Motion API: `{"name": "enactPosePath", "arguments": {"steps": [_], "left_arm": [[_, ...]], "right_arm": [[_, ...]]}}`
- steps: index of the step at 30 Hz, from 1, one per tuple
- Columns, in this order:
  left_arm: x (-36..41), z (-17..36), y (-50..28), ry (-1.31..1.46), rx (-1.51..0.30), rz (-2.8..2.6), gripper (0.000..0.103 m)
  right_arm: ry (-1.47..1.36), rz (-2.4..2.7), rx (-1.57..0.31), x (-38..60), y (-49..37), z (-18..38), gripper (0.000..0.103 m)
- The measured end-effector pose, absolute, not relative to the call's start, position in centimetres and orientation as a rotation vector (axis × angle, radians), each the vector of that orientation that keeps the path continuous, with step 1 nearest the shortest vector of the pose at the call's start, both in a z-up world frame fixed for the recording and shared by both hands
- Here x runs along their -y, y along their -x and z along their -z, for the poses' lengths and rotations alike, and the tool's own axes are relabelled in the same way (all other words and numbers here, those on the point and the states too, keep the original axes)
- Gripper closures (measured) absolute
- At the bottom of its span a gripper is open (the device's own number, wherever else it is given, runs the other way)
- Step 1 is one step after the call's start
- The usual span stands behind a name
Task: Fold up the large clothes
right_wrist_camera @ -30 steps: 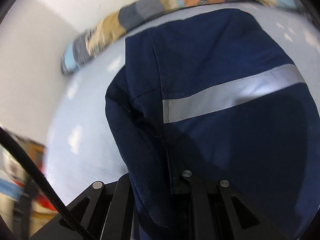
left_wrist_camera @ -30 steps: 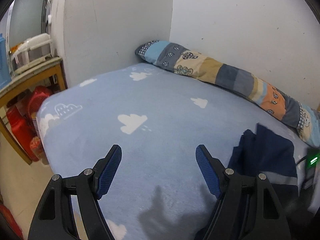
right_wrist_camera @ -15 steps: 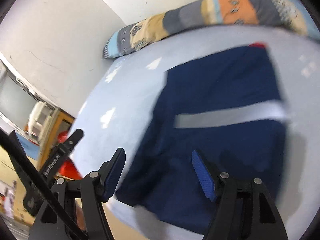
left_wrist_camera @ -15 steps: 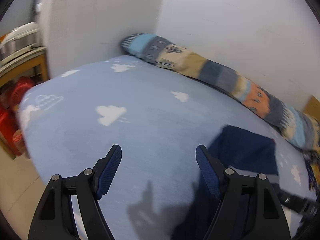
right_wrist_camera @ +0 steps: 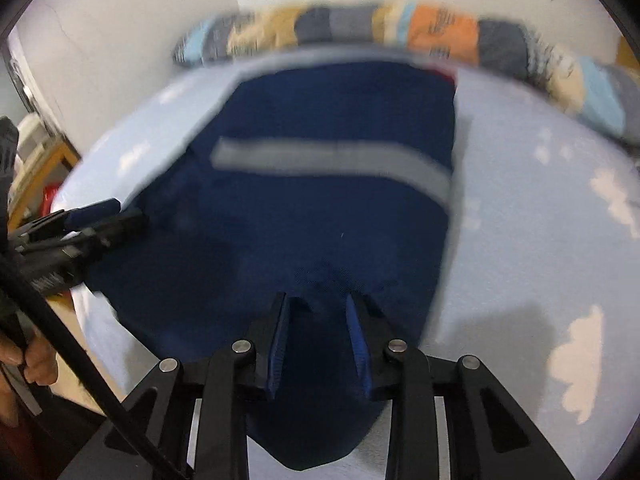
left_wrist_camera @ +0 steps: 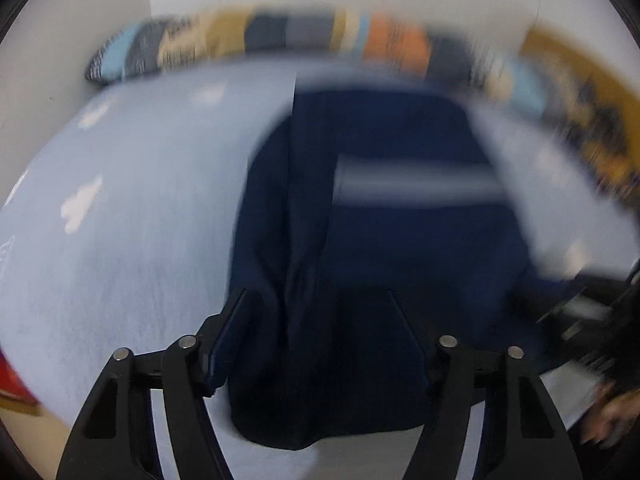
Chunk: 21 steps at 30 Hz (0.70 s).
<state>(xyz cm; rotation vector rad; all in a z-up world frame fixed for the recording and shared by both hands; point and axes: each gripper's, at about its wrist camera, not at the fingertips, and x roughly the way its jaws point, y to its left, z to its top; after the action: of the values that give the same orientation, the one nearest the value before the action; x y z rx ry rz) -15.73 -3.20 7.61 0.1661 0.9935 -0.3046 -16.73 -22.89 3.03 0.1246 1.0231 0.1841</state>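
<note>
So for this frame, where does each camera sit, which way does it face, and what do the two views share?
Left wrist: on the left gripper, looking down at the navy garment; jaws closing, cloth between them; a hand at the right edge.
Right wrist: on the right gripper, over the garment's near edge; jaws closing; left gripper visible.
Shared: garment, blue sheet, patchwork pillow.

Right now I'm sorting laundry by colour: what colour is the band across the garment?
Light grey band on the navy garment; clearest in the right wrist view.

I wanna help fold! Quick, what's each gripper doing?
Left gripper: closing, navy jacket between its jaws, unclamped.
Right gripper: closing, navy jacket between its jaws, unclamped.
</note>
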Motion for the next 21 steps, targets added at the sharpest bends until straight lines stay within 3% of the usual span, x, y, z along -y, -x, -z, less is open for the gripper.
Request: {"name": "enactPosePath", "arguments": {"steps": [5,11,16,21], "left_arm": [[3.5,-7.1,15.9,-0.245,-0.994,0.246,0.036],[2.9,-14.5,13.4,-0.074,-0.73,0.287,0.036],[5.5,-14.0,4.6,-0.017,-0.778,0.293,0.036],[6.8,-8.4,-1.8,0.068,-0.937,0.283,0.036]], "right_arm": [[-0.207,-0.245,-1.124,24.3,15.2,-3.0,0.07],[-0.286,-0.197,-0.944,28.5,11.4,-9.4,0.067],[-0.339,-0.102,-0.891,30.7,4.5,-10.4,0.067],[-0.34,-0.041,-0.97,30.7,-2.5,-7.2,0.067]]}}
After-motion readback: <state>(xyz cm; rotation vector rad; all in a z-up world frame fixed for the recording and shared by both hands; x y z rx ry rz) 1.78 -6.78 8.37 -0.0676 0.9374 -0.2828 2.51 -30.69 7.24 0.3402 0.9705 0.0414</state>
